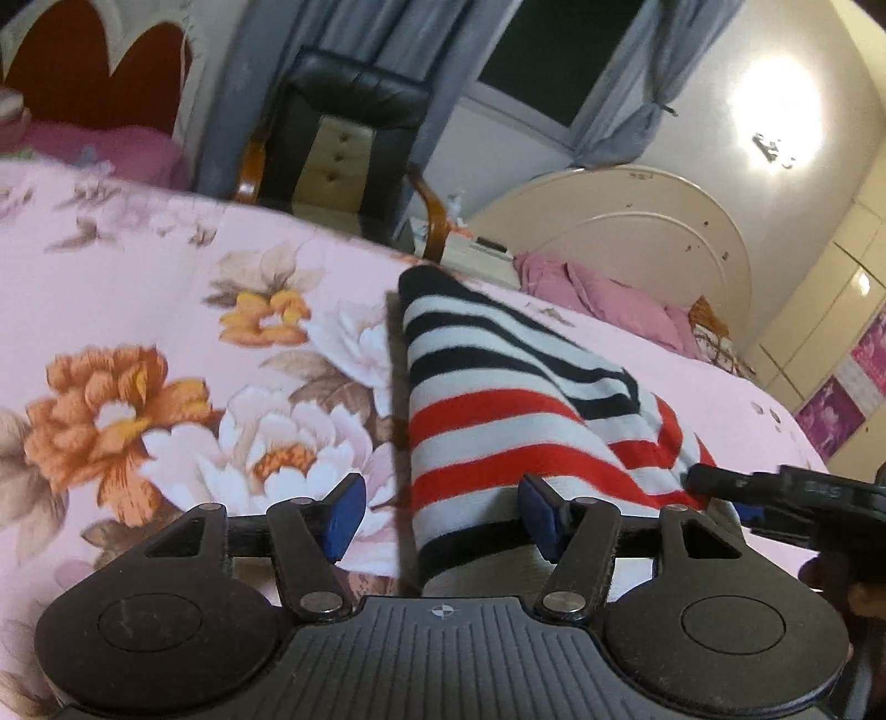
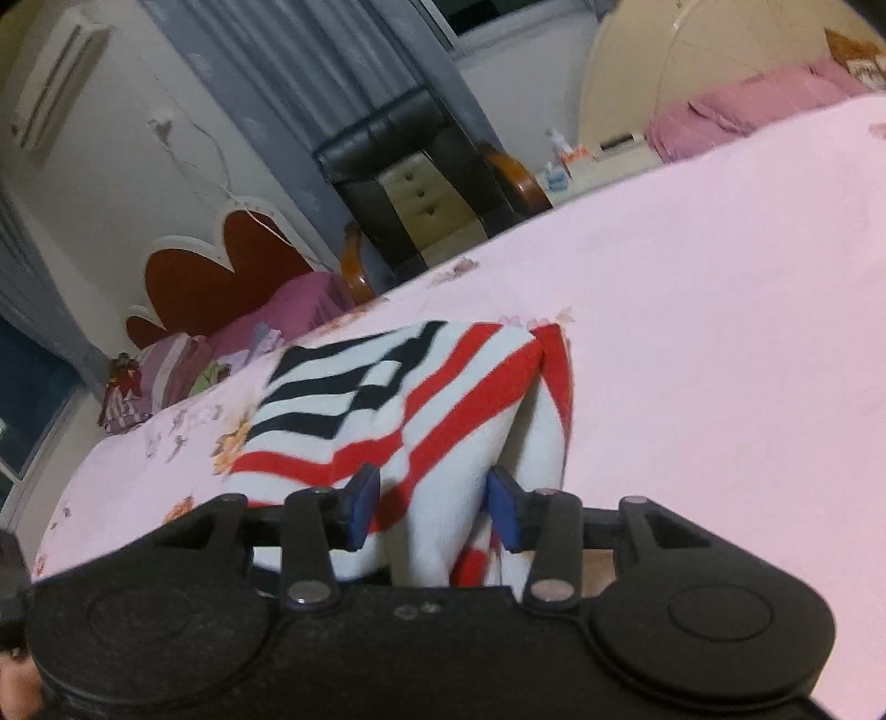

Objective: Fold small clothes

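Indoor light is warm and moderate, coming from a ceiling lamp (image 1: 772, 105) that glares into a blown-out halo, while both views show strong fisheye bending at the edges, soft motion blur throughout and a dark window (image 1: 559, 50).

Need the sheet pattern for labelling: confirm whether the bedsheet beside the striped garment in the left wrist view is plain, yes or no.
No: the bedsheet beside the striped garment bears large orange and white flowers.
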Available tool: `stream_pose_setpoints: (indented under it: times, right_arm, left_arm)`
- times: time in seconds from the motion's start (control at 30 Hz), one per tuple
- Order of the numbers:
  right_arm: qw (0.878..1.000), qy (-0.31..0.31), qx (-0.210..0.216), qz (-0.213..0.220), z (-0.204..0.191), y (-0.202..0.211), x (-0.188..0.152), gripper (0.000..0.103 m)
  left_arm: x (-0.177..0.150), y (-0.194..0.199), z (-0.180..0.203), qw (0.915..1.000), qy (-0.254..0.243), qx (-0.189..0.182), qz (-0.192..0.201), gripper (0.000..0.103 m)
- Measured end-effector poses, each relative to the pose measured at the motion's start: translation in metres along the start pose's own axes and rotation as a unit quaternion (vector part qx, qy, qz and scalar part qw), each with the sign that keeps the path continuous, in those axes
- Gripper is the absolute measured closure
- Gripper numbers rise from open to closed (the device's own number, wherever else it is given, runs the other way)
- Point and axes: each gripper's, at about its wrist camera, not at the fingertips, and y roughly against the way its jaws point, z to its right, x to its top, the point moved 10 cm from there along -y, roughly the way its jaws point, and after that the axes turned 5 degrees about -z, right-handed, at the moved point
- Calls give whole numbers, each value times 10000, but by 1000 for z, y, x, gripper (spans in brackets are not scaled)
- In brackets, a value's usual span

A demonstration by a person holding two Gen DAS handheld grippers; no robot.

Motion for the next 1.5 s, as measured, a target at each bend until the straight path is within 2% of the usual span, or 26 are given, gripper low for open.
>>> stream_pose_setpoints:
  times: [0.03, 0.1, 0.2, 0.27, 0.43, 0.53, 0.57, 0.63, 0.7, 0.8, 0.93, 1.03, 1.2, 1.23, 1.27, 1.3, 1.4, 1.5]
  right_arm:
    - [10000, 18, -97, -7, 2, -4, 1, 84]
    - [9991, 295, -250, 154, 0, -1, 2, 94]
    - [9920, 973, -594, 536, -5, 13, 3, 94]
    - [9883, 1227, -759, 502, 1, 9, -1, 94]
    - [9916, 994, -769, 296, 12, -7, 1, 91]
    - [9912, 935, -897, 275, 9, 6, 6, 76]
    - [9913, 920, -866, 381, 5, 17, 7, 77]
    - [9919, 977, -595, 551, -6, 42, 3, 79]
    - [9918, 1175, -249, 446, -22, 56, -12, 82]
    - [9842, 1759, -112, 170, -40, 57, -43, 86]
    - [9632, 2577, -765, 21, -33, 41, -68, 93]
    - [9543, 2823, -976, 127, -28, 33, -67, 95]
    - [9643, 2485, -915, 13, -28, 33, -57, 95]
    - [9654, 2445, -904, 41, -31, 40, -58, 91]
    - [9659, 2431, -883, 147, -36, 51, -58, 81]
    - [9645, 2484, -861, 243, -42, 61, -60, 80]
    - [9635, 2566, -735, 211, -51, 75, -70, 80]
    - [9607, 2667, -770, -12, -51, 71, -85, 83]
  left_arm:
    - [-2, -3, -1, 10000, 45, 24, -42, 42]
    - [-2, -6, -1, 9999, 79, 10, -95, 42]
    - [-2, -12, 9, 9997, -113, -29, -198, 42]
    - [-2, -18, 12, 9991, -296, 99, -284, 42]
    - [2, -22, 24, 9935, -955, 518, -335, 42]
    - [8, -6, 31, 9907, -1196, 595, -249, 43]
    - [8, 4, 35, 9905, -1272, 501, -149, 43]
    - [2, 17, 38, 9903, -1326, 418, -76, 43]
    - [-8, 20, 39, 9901, -1339, 398, -96, 42]
    - [-18, 22, 37, 9911, -1250, 450, -33, 42]
    - [-29, 22, 36, 9906, -1264, 515, -38, 42]
    - [-34, 23, 39, 9870, -1465, 668, 13, 42]
    - [-40, 34, 43, 9845, -1556, 804, -100, 42]
    - [-44, 38, 44, 9833, -1614, 836, -121, 42]
    - [-47, 41, 43, 9822, -1662, 864, -146, 42]
    - [-52, 43, 42, 9816, -1684, 882, -184, 42]
    - [-64, 47, 38, 9825, -1625, 879, -245, 42]
    - [-70, 49, 37, 9842, -1525, 870, -242, 42]
